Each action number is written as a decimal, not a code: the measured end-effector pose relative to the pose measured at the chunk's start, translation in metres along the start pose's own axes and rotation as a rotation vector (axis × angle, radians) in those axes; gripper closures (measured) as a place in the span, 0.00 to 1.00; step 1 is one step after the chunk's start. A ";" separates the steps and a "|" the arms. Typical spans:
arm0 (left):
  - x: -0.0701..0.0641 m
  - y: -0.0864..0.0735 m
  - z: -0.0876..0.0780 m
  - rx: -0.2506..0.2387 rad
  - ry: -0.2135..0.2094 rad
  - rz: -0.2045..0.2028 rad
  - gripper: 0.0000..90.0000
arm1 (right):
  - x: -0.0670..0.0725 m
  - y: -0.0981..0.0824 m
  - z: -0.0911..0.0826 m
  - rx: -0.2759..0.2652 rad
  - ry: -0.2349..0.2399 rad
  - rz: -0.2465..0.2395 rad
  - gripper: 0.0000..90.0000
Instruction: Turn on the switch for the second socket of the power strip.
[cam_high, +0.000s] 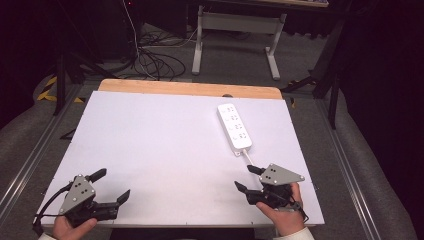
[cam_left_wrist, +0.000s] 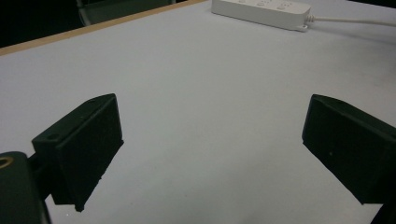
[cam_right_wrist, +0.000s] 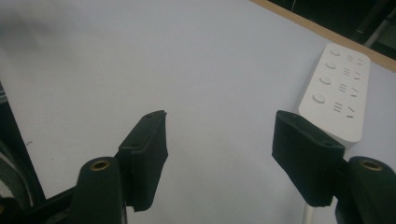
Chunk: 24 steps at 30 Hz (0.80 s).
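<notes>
Down at the lower left of the high view, left gripper (cam_high: 111, 185) held low over the white table (cam_high: 165, 150), hand (cam_high: 72, 227) wrapped round its back end at the bottom edge, grey plate facing up, jaws angled up and to the right. Spread wide, nothing between them; same story in the left gripper view (cam_left_wrist: 212, 154), just bare white surface in the broad gap. Over at the lower right, right gripper (cam_high: 247, 178) cradled from below by the right hand (cam_high: 282, 212), sleeve cuff at the bottom edge, jaws pointing left and slightly up the frame. Parted too, a little narrower than the left pair, gripping nothing; bare table in the gap in the right gripper view (cam_right_wrist: 219, 154). White power strip (cam_high: 234, 127) lying flat right of centre in the high view, running up the frame, its cord trailing down from the near end toward the right gripper. Close ahead in the right gripper view (cam_right_wrist: 337, 91), just beyond the right-hand jaw, apart from it. Far off in the top right of the left gripper view (cam_left_wrist: 261, 11).
</notes>
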<state>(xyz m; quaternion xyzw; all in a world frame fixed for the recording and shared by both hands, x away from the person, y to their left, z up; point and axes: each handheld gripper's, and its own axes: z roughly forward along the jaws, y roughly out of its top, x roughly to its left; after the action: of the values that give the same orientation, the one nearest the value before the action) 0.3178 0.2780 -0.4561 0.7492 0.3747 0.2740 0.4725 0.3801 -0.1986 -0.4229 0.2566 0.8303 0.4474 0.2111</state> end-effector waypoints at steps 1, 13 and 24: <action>0.000 0.000 0.000 0.000 0.000 0.000 0.06 | -0.001 0.001 0.000 -0.001 0.002 0.003 0.40; -0.001 0.000 0.002 0.007 -0.001 -0.002 0.06 | -0.012 0.018 -0.002 -0.003 0.007 -0.007 0.41; -0.001 0.000 0.003 0.011 0.002 0.001 0.06 | -0.023 0.030 -0.007 -0.014 0.002 -0.002 0.42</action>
<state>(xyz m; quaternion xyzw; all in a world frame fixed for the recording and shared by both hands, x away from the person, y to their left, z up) 0.3192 0.2759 -0.4576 0.7516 0.3762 0.2728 0.4682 0.4015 -0.2032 -0.3914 0.2538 0.8275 0.4533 0.2128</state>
